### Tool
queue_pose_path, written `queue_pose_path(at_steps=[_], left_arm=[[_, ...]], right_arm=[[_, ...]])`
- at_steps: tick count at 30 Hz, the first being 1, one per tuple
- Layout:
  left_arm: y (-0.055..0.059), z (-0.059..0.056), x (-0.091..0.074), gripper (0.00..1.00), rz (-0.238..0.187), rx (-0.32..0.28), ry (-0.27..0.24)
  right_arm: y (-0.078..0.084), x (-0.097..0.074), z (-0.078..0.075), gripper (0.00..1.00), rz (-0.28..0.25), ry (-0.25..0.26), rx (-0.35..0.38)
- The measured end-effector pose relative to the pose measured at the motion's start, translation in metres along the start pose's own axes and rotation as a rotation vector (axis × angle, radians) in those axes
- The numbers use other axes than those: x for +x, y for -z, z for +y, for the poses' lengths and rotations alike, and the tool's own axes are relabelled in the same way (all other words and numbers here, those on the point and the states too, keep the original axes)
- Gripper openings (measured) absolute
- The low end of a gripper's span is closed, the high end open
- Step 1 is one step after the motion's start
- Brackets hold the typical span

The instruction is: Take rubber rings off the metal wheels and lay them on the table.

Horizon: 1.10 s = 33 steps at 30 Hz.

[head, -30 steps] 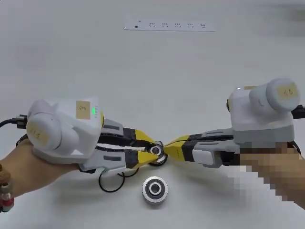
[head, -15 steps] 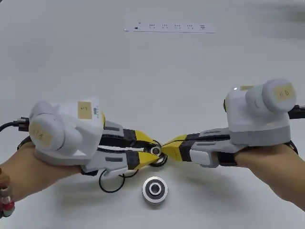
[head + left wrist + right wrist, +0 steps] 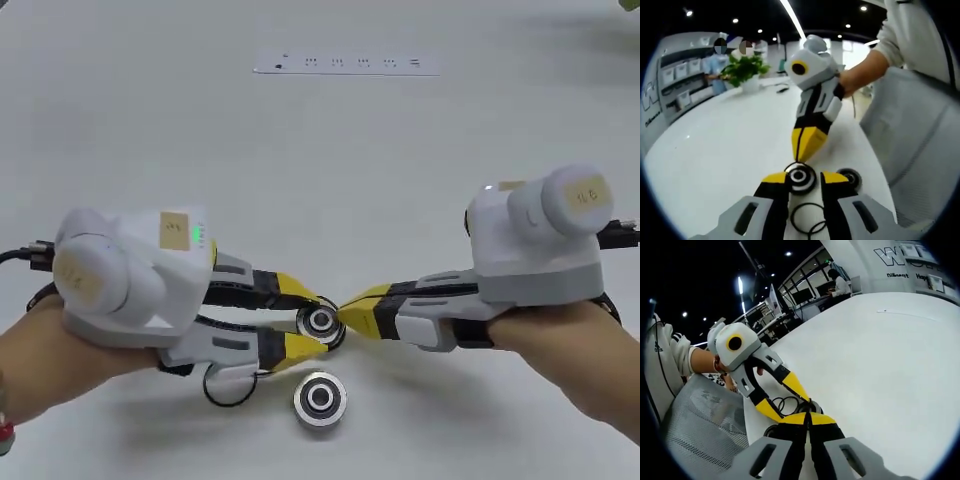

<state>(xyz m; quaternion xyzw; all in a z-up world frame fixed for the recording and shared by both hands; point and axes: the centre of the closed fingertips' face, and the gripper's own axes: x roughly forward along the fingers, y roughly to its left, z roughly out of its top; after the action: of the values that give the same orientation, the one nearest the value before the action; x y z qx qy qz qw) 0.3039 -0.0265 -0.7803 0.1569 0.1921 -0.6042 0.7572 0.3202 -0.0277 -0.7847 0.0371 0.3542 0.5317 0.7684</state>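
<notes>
Between spread jaws of left gripper [image 3: 314, 320]: one wheel [image 3: 320, 321]. Against its rim: right gripper [image 3: 345, 313], jaws pressed together; ring pinched or not, cannot tell. On table [image 3: 400, 180]: second wheel [image 3: 320, 398], loose rings [image 3: 230, 385] beside it. On tan gripper labels [image 3: 174, 229]: writing unreadable.

The far wheel [image 3: 319, 321] lies behind the near wheel [image 3: 320, 398], rings [image 3: 228, 386] lying left.

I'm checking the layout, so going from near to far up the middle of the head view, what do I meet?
First the nearest metal wheel → second metal wheel, between the yellow jaws → white power strip.
</notes>
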Motion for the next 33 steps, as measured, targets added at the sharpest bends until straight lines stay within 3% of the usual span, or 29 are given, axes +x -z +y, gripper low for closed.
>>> queue_pose_path(at_steps=[6,14,33], left_arm=[[-0.009,0.003,-0.015,0.42,-0.016,0.004,-0.033],[-0.017,0.009,-0.036,0.52,-0.027,0.012,-0.078],[-0.032,-0.005,-0.08,0.76,-0.049,0.024,-0.161]], right_arm=[[-0.003,-0.006,0.002,0.0,-0.002,0.01,-0.01],[-0.009,-0.015,0.003,0.0,-0.011,0.027,-0.025],[-0.022,-0.039,0.018,0.0,-0.043,0.045,-0.055]])
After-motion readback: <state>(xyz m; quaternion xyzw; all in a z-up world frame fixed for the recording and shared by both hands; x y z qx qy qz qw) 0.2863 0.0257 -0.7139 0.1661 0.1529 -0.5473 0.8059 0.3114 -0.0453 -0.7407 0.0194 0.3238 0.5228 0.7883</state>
